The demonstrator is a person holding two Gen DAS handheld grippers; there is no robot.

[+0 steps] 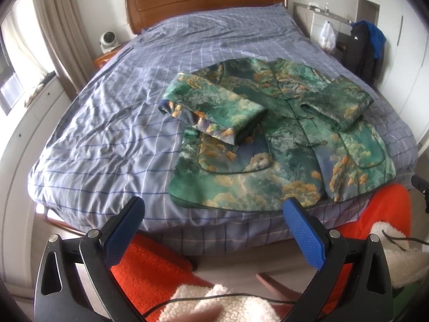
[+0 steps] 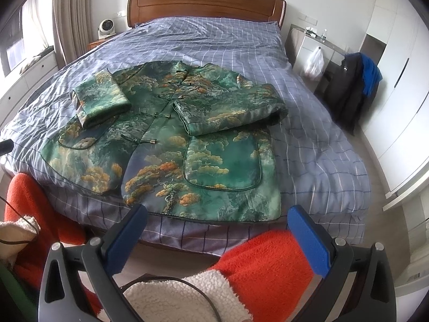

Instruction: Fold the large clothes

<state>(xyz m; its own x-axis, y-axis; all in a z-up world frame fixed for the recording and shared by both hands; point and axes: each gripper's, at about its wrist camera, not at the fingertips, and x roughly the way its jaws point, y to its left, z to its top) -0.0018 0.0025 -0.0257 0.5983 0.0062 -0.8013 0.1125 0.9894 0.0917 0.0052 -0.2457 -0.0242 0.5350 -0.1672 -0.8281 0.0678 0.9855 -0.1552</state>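
Observation:
A green patterned jacket [image 1: 278, 145] with orange tree motifs lies face up on the bed, hem toward me, both sleeves folded in across the chest. It also shows in the right wrist view [image 2: 166, 145]. My left gripper [image 1: 214, 206] is open and empty, held back from the bed's foot edge below the jacket hem. My right gripper [image 2: 217, 214] is open and empty too, just short of the hem. Both have blue pads.
The bed [image 1: 107, 123] has a blue checked cover and a wooden headboard [image 2: 203, 2]. My orange fleece sleeves [image 2: 268, 263] fill the lower frames. A chair with dark clothes [image 2: 348, 91] and a white wardrobe stand at the right. A nightstand with a small fan [image 1: 108, 40] stands at the left.

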